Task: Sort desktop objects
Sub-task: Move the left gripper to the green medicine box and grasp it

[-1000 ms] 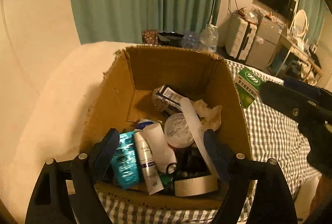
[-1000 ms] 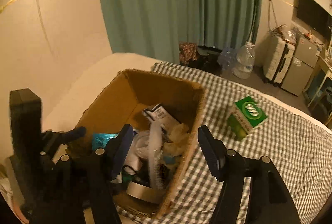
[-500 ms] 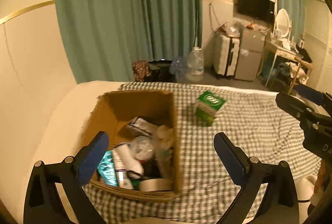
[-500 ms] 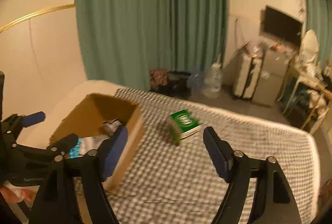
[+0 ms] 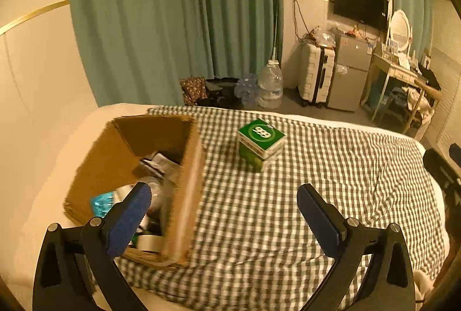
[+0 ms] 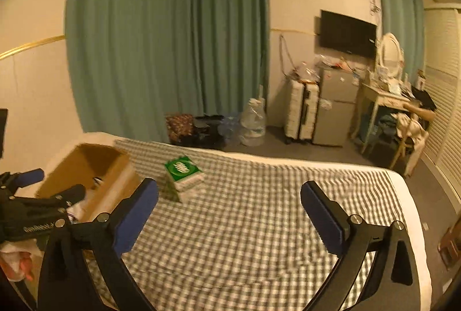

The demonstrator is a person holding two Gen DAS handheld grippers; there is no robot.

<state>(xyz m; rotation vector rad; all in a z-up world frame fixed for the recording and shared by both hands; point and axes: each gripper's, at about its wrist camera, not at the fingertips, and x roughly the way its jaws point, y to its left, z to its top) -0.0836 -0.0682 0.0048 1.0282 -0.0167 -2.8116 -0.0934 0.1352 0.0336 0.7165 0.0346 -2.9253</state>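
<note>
Cardboard is what holds most of the sorting so far: an open box sits on the checked bedspread at the left side of the bed, with tubes, a roll of tape, a small carton and other bits heaped inside. One thing is left outside it, a green packet with a white round mark on top, standing on the bedspread just to the right of the box and apart from it.

Both tools are empty. The left tool has its blue pads spread as wide as they go, with nothing but bedspread and the box's near corner between them. The right tool has just been opening its jaws and now stands wide apart too, with only checked cloth between its pads. Seen from the right wrist, the left tool hangs over the near end of the box, and the packet lies ahead and to the left of the right tool's open jaws.

By my reading, this is the gap between items: nothing is held, and the packet is the likely next pick. That would call for one tool to go forward and down over the packet, line its pads up on two flat opposite sides, and close squarely, since a light carton on soft bedding could tip or slide if pushed from one side first. Then it wants lifting clear of the box wall before it goes in.
</note>
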